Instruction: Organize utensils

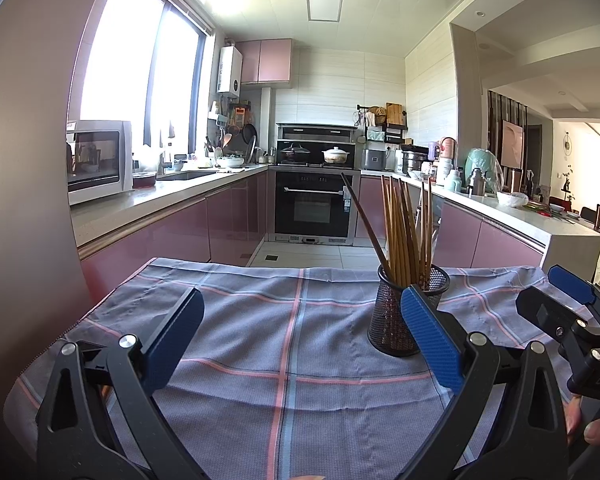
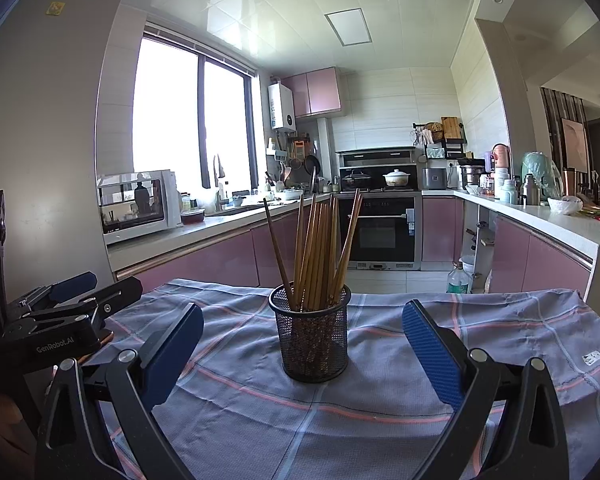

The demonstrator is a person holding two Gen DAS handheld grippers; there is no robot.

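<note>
While the left wrist camera is looking across the checked cloth [image 1: 284, 320], the left gripper [image 1: 300, 340] is hovering low over it with its blue-padded fingers [image 1: 176, 336] spread wide and gripping nothing. A black mesh holder [image 1: 400, 312] is standing upright on the cloth, and the gripper's right-hand finger is overlapping the holder's right side in the picture; whether they are touching cannot be told. Wooden chopsticks [image 1: 404, 232] are standing bundled in the holder, with one darker stick leaning away to the holder's left. To the right of the holder, part of the right gripper [image 1: 568, 304] is showing at the frame edge, its finger gap not readable from here. Behind the holder, a built-in oven [image 1: 312, 208] is sitting under the stove.

Through the right wrist camera, the right gripper [image 2: 302, 344] is facing the holder [image 2: 312, 336], which is sitting between and just beyond its two widely parted fingers [image 2: 432, 356], both clear of it. Chopsticks [image 2: 320, 248] are fanning upward out of the holder. Left of the holder, the left gripper [image 2: 72, 312] is appearing side-on. A small white label [image 2: 593, 357] is lying on the cloth [image 2: 380, 420] well to the holder's right
</note>
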